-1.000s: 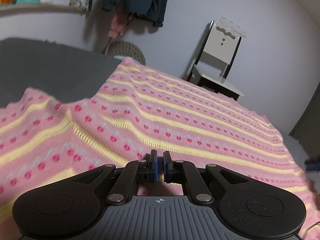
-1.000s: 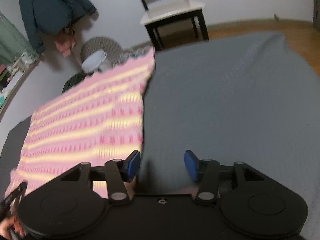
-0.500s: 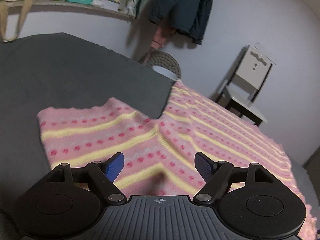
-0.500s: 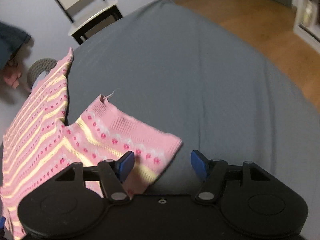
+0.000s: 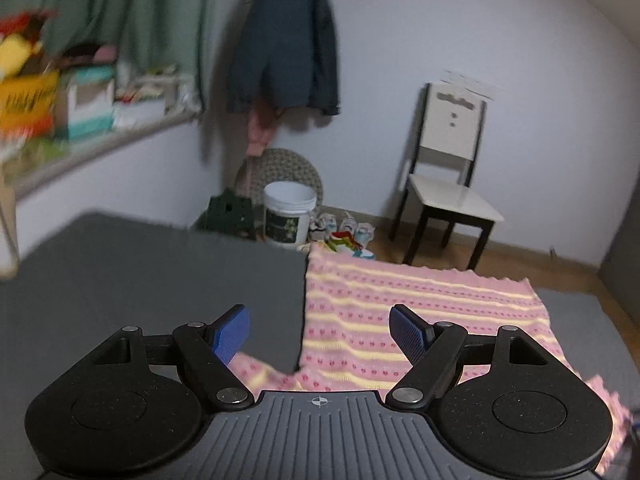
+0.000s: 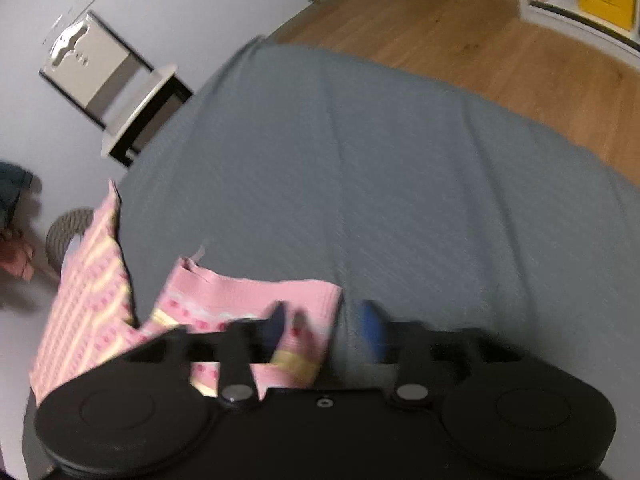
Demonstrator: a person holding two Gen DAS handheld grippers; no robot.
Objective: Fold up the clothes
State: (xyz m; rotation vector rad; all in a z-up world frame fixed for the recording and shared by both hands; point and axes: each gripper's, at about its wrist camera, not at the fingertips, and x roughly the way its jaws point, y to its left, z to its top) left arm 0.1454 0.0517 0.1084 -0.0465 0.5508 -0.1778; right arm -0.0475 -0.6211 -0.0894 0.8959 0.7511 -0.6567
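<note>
Pink knitted sweater with yellow stripes and red dots (image 5: 420, 312) lies flat on grey bed cover (image 5: 160, 280), ahead of both tongs.

Left tongs (image 5: 320, 334): apart, empty, above body edge.

Right tongs (image 6: 324, 326): apart, empty, over sleeve (image 6: 256, 300).

Step, judged: sleeve fold-in. Next: clamp sleeve cuff, carry across body.
</note>
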